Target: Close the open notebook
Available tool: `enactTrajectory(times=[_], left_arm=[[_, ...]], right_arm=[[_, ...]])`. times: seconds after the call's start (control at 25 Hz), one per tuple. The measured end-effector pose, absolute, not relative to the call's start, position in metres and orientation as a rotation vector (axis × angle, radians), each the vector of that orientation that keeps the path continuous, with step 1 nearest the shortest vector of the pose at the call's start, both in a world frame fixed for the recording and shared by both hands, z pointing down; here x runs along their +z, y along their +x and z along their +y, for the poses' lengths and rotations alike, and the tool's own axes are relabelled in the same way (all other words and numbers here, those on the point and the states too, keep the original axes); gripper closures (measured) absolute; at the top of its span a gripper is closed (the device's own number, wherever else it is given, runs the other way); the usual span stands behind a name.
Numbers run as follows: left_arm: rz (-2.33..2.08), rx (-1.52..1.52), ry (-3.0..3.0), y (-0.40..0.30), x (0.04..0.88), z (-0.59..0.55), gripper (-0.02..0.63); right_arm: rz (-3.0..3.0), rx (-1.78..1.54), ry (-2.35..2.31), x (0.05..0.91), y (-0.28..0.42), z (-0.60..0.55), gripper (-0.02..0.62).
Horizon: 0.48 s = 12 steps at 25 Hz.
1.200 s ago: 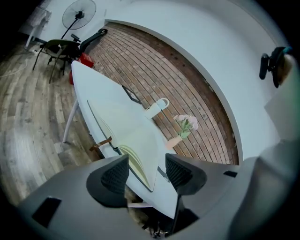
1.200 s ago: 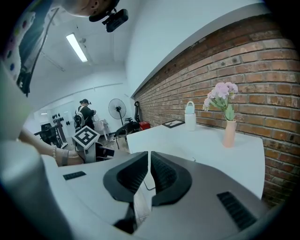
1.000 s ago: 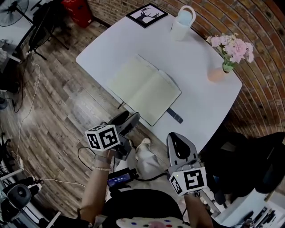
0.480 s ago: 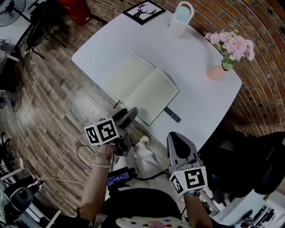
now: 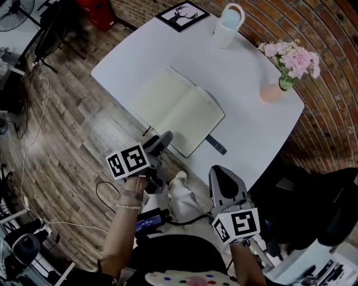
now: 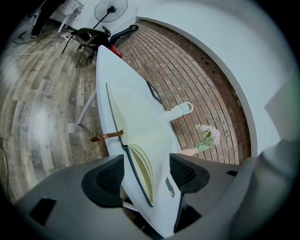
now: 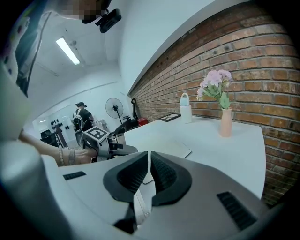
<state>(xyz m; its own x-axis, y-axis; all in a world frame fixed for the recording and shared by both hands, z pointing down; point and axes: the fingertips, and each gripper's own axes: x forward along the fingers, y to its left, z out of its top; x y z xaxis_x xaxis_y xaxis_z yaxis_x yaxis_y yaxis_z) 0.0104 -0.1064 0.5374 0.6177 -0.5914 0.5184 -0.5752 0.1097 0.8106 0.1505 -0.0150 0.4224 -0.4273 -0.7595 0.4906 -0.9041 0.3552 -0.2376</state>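
The open notebook [image 5: 179,109] lies flat on the white table [image 5: 246,120], cream pages up, with a brown ribbon [image 5: 146,132] hanging off its near-left edge. My left gripper [image 5: 162,142] hovers at the notebook's near corner. Its jaws have just been opening. In the left gripper view the page edge [image 6: 140,166] shows in the gap of the left gripper [image 6: 146,176], and neither pad touches it. My right gripper [image 5: 224,181] is shut and empty, held off the table's near edge. The right gripper view shows that right gripper [image 7: 149,176] with the notebook [image 7: 171,150] beyond it.
A dark strap end [image 5: 217,145] sticks out beside the notebook. At the table's far side stand a white jug [image 5: 228,27], a framed deer picture [image 5: 182,14] and a vase of pink flowers [image 5: 274,92]. A brick wall [image 5: 330,84] runs on the right. Cables lie on the wood floor [image 5: 61,123].
My left gripper has rolled a little and edged toward the notebook's near corner, its jaws wider. The right gripper has kept still and shut.
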Motion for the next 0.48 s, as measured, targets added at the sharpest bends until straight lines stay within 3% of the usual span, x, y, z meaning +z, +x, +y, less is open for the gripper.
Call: enactTrajectory(times=[0.48], left_arm=[[-0.983, -0.021, 1.488, 0.0183, 0.5378, -0.1143, 0.298]], right_arm=[[-2.321, 0.722, 1.481, 0.4213, 0.1506, -0.0147, 0.552]])
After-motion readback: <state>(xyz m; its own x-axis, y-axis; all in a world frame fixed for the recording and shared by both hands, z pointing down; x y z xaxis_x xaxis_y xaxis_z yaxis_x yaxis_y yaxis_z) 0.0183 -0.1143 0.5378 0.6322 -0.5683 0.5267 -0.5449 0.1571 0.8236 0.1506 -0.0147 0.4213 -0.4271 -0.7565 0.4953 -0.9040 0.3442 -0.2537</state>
